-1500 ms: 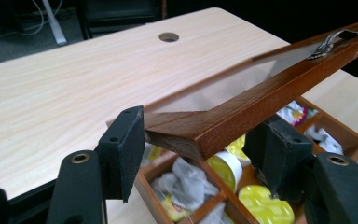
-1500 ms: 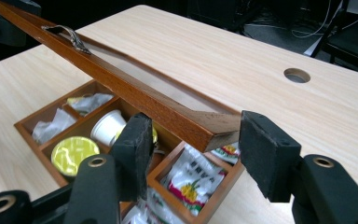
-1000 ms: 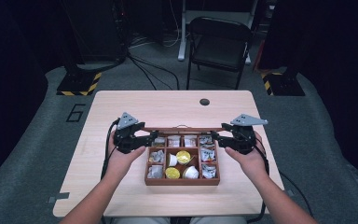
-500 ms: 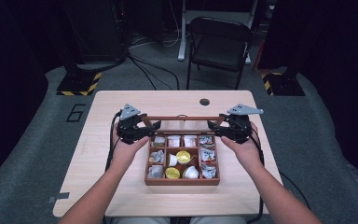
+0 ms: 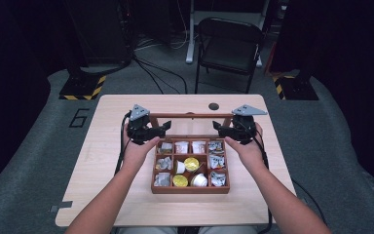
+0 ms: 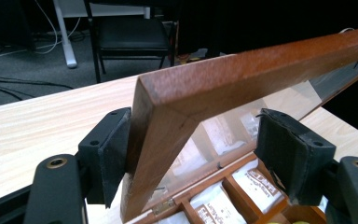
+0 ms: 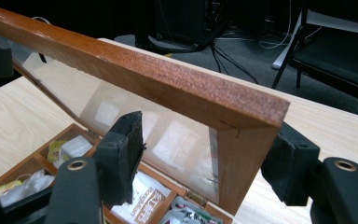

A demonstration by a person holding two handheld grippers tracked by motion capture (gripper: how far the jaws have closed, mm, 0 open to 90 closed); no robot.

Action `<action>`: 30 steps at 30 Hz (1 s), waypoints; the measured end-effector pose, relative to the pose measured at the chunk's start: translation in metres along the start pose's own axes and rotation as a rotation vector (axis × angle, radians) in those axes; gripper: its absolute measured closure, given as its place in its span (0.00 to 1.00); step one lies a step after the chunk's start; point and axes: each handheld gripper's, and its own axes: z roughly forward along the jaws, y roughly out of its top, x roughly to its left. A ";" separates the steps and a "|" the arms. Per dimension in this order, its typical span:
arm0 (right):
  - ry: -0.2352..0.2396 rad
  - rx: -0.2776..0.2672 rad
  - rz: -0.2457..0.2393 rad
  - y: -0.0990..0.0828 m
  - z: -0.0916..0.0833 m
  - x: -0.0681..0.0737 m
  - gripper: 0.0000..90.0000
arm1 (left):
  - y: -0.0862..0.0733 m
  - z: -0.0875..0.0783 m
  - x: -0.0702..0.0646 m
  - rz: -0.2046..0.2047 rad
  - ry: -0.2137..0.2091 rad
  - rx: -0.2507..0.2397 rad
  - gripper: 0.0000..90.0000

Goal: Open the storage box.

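Both hands have carried the box's lid (image 5: 190, 116) up and back since the earlier frames; it now stands raised on its hinges. It is a reddish wooden frame with mitred corners round a clear pane. Left tongs (image 5: 161, 128) and right tongs (image 5: 219, 127) straddle its side rails, their jaws having just been opening; the left's outer pad still touches wood. Below them, the partitioned wooden box (image 5: 190, 189) holds packets and small cups on the pale tabletop (image 5: 107, 161).

A pale wooden worktop (image 5: 126, 170) stands on grey floor. A compartmented wooden tea box (image 5: 190, 187), its glass lid (image 5: 190, 116) raised, sits at its centre. A dark round hole (image 5: 214, 106) marks the far edge.
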 end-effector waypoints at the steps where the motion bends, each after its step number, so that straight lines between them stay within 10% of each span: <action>1: 0.000 0.000 0.000 0.000 0.000 0.000 0.39 | 0.000 0.000 0.000 0.000 0.000 0.000 0.31; 30: -0.016 0.034 0.037 -0.020 0.036 -0.015 0.36 | -0.014 0.034 0.016 -0.058 -0.006 0.022 0.29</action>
